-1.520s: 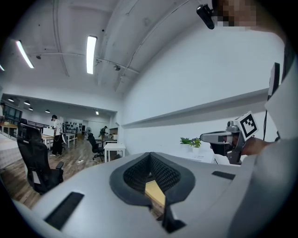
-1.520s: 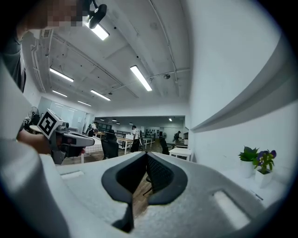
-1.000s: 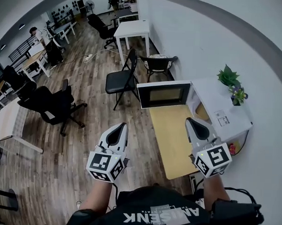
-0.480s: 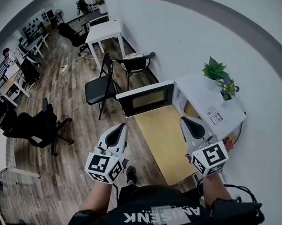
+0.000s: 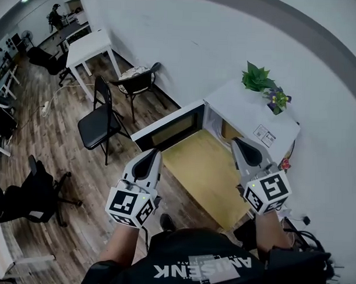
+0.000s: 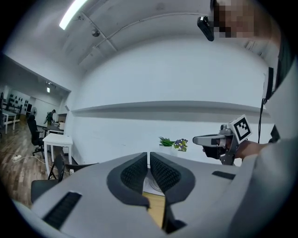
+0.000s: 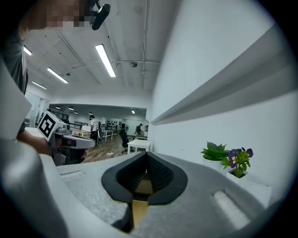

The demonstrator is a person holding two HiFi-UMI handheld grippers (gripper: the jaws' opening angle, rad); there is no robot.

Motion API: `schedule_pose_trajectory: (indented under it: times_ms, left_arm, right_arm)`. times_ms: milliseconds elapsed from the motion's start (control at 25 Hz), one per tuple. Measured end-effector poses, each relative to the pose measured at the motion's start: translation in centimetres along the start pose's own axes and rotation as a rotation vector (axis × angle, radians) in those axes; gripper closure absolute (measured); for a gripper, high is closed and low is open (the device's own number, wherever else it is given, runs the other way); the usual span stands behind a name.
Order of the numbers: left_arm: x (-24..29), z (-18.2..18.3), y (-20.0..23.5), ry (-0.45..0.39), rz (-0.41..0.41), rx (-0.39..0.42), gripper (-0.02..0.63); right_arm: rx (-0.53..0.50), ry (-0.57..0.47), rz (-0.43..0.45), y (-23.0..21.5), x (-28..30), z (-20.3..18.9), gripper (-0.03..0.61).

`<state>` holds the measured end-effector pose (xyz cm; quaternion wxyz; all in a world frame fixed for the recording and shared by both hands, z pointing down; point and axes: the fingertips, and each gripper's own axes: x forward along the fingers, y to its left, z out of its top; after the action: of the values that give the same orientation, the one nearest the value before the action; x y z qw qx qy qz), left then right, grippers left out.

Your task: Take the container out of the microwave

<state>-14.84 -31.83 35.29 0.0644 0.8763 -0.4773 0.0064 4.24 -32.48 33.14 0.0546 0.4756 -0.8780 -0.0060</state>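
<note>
- You have swung round to face the microwave [image 5: 244, 109]; a second ago it sat at the right edge of the head view, and now it lies right of centre, ahead of both tools; the office chairs have slid off to the lower left.
- Its door [image 5: 167, 131] was open before and is open now, swung out to the left above the wooden table [image 5: 203, 171]; so the door needs no work from you.
- Your left gripper [image 5: 149, 158] is at lower centre-left, over the floor beside the table's left edge; in its own view the jaws stand narrow, only a sliver between the pads, and nothing is held.
- Your right gripper [image 5: 241, 145] is at centre-right, its tip just short of the microwave's opening in the head view; its jaws are fully together and empty.
- Both tools have travelled with your turn; their spacing looks much the same as a second ago.
- The container should be inside the opening [image 5: 228, 131]; only a tan patch shows there in the head view, so I cannot make out the container itself; the left gripper view shows something pale and rounded past its jaws, too small to name.
- The green plant [image 5: 256, 77] and the purple flowers [image 5: 277, 100] stand on top of the microwave, clear of the opening.
- My reading: the approach is nearly lined up, but the take has not begun; you will likely need to open the jaws before reaching in.
</note>
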Motion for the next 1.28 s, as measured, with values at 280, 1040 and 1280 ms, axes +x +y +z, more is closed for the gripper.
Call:
schedule_pose_trajectory:
  times_ms: [280, 1040, 1280]
  left_arm:
    - [2.7, -0.7, 1.5, 0.033, -0.116, 0.022, 0.611]
    - [4.5, -3.8, 2.2, 0.120, -0.221, 0.005, 0.546]
    - [4.4, -4.0, 1.8, 0.133, -0.135, -0.002, 0.540]
  right_arm:
    - [0.005, 0.025, -0.128, -0.5, 0.9, -1.3, 0.560]
    - [-0.067, 0.238, -0.224, -2.8, 3.8, -9.7, 0.474]
    - [-0.127, 0.302, -0.147, -5.1, 5.5, -13.2, 0.445]
